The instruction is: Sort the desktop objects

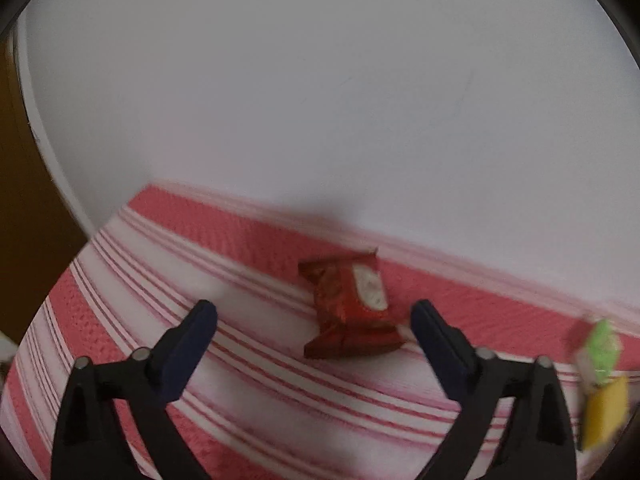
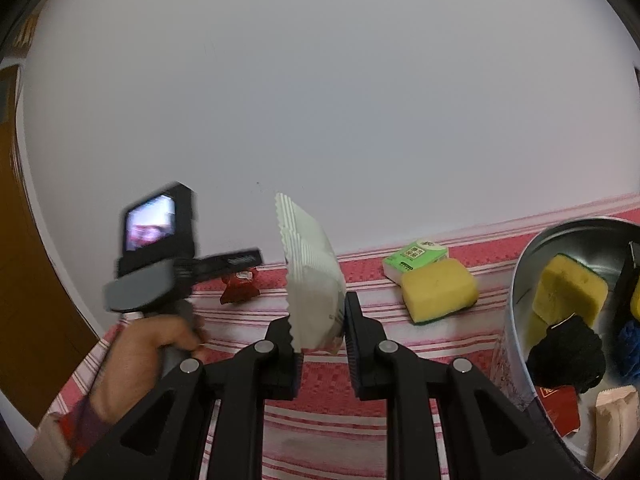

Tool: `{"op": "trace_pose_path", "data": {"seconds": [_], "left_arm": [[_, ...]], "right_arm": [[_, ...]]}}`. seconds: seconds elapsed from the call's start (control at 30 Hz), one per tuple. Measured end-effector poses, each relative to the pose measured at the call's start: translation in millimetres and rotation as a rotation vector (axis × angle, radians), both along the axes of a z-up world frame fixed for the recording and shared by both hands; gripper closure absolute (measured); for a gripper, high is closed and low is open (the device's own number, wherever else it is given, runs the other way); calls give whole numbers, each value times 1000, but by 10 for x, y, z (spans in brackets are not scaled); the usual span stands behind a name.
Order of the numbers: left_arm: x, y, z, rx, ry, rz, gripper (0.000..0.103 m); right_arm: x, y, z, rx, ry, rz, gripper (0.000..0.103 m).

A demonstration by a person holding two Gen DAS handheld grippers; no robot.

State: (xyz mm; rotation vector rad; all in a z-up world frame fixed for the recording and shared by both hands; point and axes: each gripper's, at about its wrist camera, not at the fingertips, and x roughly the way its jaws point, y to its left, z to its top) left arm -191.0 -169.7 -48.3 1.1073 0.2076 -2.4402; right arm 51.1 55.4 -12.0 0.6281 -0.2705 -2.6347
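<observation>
While the right gripper (image 2: 318, 322) pinches a white crinkle-edged sachet (image 2: 312, 276) upright above the red-and-white striped cloth (image 2: 320, 420), left gripper (image 1: 314, 312) jaws wide, empty, red foil snack packet (image 1: 350, 306) between them near the cloth's far edge, round metal tin (image 2: 520, 280) at right.

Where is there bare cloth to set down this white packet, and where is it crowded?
Bare striped cloth lies below the right hand-held gripper, between the red snack packet and the yellow sponge. The metal bowl on the right is crowded. The white packet is clamped; the left hand-held gripper is open.
</observation>
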Motion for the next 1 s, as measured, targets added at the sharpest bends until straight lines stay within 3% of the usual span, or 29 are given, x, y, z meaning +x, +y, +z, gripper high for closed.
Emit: {"op": "trace_pose_path", "data": {"seconds": [0.07, 0.13, 0.23, 0.3, 0.4, 0.47, 0.67, 0.87, 1.0], "left_arm": [[-145, -8, -211, 72, -58, -43, 27], [-151, -20, -170, 83, -17, -46, 47], [-137, -65, -198, 134, 2, -71, 50], [-31, -158, -189, 218, 57, -101, 57], [184, -237, -190, 334, 130, -150, 57], [434, -241, -138, 366, 199, -175, 57], [1097, 114, 256, 210, 344, -272, 57], [1679, 436, 435, 68, 440, -252, 57], [1866, 404, 411, 66, 446, -266, 57]], "right_arm": [[-4, 3, 3, 3, 3, 0, 83], [2, -1, 1, 5, 2, 5, 83], [28, -33, 12, 11, 0, 6, 83], [26, -46, 7, 15, -4, 5, 83], [38, -55, 20, 21, 15, -4, 83], [81, -93, 47, 49, 57, -17, 83], [204, -193, 93, 149, 189, -66, 83], [226, -128, 69, 163, 210, -116, 83], [256, -92, 27, 193, 212, -139, 83]]}}
